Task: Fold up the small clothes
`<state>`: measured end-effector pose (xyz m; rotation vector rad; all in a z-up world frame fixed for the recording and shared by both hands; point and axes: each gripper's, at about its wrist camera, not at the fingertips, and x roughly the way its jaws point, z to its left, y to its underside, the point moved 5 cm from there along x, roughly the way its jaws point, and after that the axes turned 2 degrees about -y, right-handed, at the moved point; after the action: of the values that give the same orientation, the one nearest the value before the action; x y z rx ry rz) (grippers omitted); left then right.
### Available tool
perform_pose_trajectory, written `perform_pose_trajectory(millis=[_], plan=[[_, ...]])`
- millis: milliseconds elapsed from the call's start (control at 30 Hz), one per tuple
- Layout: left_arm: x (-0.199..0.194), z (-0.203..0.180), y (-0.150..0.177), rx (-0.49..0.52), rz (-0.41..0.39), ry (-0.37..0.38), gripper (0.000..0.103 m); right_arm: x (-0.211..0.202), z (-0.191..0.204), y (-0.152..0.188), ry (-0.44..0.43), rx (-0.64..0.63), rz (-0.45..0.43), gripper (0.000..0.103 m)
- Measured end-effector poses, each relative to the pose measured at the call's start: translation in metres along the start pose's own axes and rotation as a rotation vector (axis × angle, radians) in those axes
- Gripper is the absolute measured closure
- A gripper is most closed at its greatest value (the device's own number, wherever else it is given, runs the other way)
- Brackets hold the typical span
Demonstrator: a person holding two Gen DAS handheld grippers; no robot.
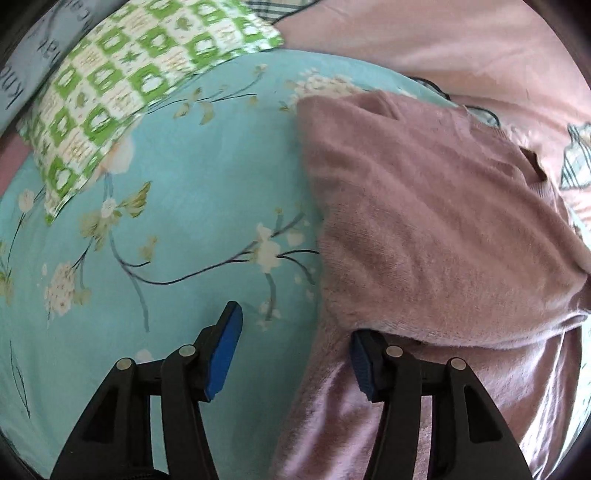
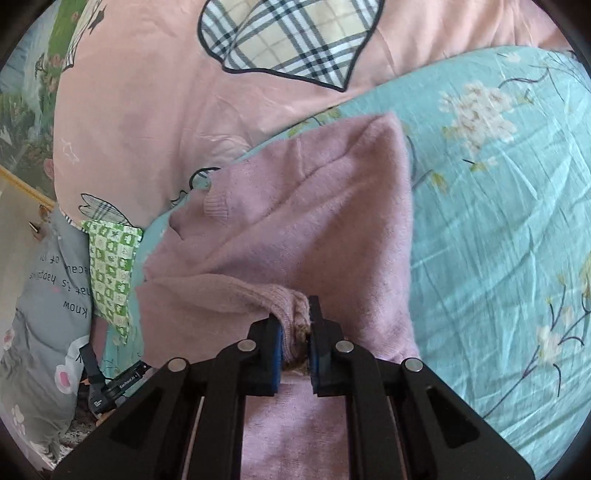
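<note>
Nearest in the right wrist view, the right hand-held gripper (image 2: 295,332) is clamped almost closed on the ribbed cuff (image 2: 291,301) of a sleeve of the pink sweater (image 2: 314,221), which lies partly folded on the bed sheet (image 2: 498,240), straight ahead of that gripper. The sleeve runs leftward across the body from the pinch point, and the sweater's long axis runs away from the camera. The left hand-held gripper (image 1: 291,354) stands wide open with nothing in it: its right finger is tucked at the sweater's near fold, its left finger over bare sheet, so the garment lies ahead and to its right. The right hand is the 1 engaged, so laying the sleeve flat likely falls to it. Beyond the sweater lie a green checked pillow (image 1: 129,92) and a pink duvet (image 2: 166,92) with a plaid heart (image 2: 288,33), both clear of the fold. A grey cushion (image 2: 48,295) sits further left.
</note>
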<state>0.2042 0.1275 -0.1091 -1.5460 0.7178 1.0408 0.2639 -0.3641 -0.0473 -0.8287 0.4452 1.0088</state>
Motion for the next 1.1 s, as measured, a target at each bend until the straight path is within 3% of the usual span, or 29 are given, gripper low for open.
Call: perform_pose_trajectory(millis=[100,167,267,400,467,567,633,700,800,900,967,1033,1100], plan=[[0.004,0.008,0.002,-0.039,0.023,0.016,0.048,0.005,0.006,-0.004,0.047,-0.04,0.015,0.09],[0.005,0.007,0.002,-0.04,0.024,0.017,0.048,0.026,0.002,-0.001,0.124,-0.042,0.072,0.09],[0.004,0.006,0.004,-0.023,0.032,0.014,0.047,0.035,-0.012,-0.002,0.218,-0.038,0.079,0.086],[-0.005,0.012,0.016,-0.004,0.064,0.028,0.046,0.016,-0.015,-0.005,0.304,-0.012,-0.007,0.083],[-0.022,0.016,0.023,0.008,0.066,0.067,0.05,0.001,-0.012,-0.005,0.326,-0.008,-0.053,0.083],[-0.051,0.001,0.018,0.062,0.015,0.165,0.051,-0.015,0.004,-0.003,0.286,-0.044,-0.104,0.083],[-0.065,-0.021,0.004,0.102,-0.028,0.236,0.051,-0.018,0.028,0.005,0.193,-0.099,-0.111,0.083],[-0.065,-0.044,-0.015,0.109,-0.052,0.296,0.051,-0.001,0.053,0.015,0.089,-0.153,-0.045,0.083],[-0.043,-0.075,-0.039,0.11,-0.063,0.332,0.051,0.033,0.068,0.029,0.015,-0.149,0.048,0.083],[-0.001,-0.083,-0.053,0.101,-0.005,0.251,0.051,0.058,0.05,0.03,0.037,-0.101,0.092,0.083],[0.023,-0.071,-0.059,0.071,0.035,0.185,0.054,0.059,0.026,0.027,0.109,-0.065,0.087,0.083],[0.032,-0.057,-0.063,0.038,0.05,0.195,0.063,0.049,-0.002,0.018,0.199,-0.036,0.053,0.084],[0.025,-0.053,-0.063,0.025,0.054,0.216,0.062,0.031,-0.025,0.012,0.165,0.026,0.017,0.086]])
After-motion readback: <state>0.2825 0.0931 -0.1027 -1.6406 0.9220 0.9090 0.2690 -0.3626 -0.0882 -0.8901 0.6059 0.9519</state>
